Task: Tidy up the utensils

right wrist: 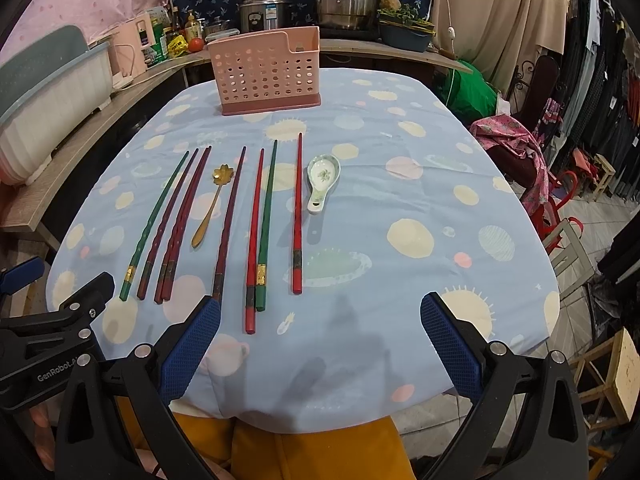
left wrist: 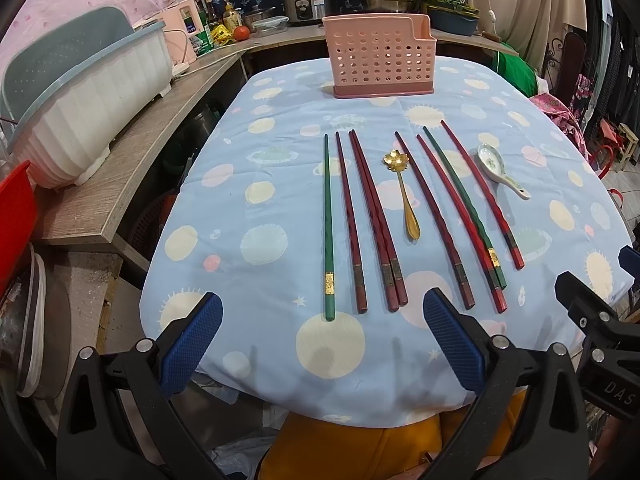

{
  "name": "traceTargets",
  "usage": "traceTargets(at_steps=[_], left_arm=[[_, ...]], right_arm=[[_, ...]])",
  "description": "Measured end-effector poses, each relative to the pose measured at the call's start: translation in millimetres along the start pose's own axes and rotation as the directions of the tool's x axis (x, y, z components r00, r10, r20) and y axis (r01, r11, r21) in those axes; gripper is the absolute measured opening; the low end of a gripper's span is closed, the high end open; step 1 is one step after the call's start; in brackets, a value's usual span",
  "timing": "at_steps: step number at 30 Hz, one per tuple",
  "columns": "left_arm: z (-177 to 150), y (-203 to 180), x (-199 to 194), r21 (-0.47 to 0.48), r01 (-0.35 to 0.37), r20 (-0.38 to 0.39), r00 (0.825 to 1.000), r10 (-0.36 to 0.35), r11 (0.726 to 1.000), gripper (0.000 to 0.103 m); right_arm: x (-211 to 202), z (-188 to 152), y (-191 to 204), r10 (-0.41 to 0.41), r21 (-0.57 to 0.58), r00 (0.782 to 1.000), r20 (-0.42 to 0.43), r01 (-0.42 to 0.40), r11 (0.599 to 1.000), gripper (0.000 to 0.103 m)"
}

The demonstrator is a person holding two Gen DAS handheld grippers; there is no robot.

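Several red and green chopsticks (left wrist: pixel 376 220) lie side by side on the blue spotted tablecloth (left wrist: pixel 248 216), with a gold flower spoon (left wrist: pixel 402 188) among them and a white ceramic spoon (left wrist: pixel 500 170) at their right. A pink perforated utensil holder (left wrist: pixel 380 56) stands at the table's far end. My left gripper (left wrist: pixel 322 344) is open and empty above the near edge. My right gripper (right wrist: pixel 320 344) is open and empty too. The right wrist view shows the chopsticks (right wrist: pixel 256 224), gold spoon (right wrist: pixel 210 204), ceramic spoon (right wrist: pixel 322 178) and holder (right wrist: pixel 268 76).
A wooden counter (left wrist: pixel 132 168) runs along the left with a white and blue dish rack (left wrist: pixel 80 100). Pots, bottles and a tomato (left wrist: pixel 241 33) stand behind the table. Chairs and hanging clothes (right wrist: pixel 592 92) are on the right.
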State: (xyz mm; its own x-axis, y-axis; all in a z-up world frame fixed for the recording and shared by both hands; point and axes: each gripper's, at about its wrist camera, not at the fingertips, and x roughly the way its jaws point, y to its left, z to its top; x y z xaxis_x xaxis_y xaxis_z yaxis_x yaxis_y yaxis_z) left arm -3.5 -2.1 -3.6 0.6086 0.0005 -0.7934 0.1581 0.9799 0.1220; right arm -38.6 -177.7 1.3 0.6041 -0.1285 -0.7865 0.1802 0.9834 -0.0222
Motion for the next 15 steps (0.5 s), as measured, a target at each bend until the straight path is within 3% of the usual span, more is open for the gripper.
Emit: traceTargets(at_steps=[15], left_arm=[[-2.4,-0.7,5.2,0.002,-0.002,0.002,1.000,0.002,1.000,0.096]], right_arm=[[0.1,-1.2,-1.4,0.001,0.002,1.000,0.000,-0.001,1.000,0.096]])
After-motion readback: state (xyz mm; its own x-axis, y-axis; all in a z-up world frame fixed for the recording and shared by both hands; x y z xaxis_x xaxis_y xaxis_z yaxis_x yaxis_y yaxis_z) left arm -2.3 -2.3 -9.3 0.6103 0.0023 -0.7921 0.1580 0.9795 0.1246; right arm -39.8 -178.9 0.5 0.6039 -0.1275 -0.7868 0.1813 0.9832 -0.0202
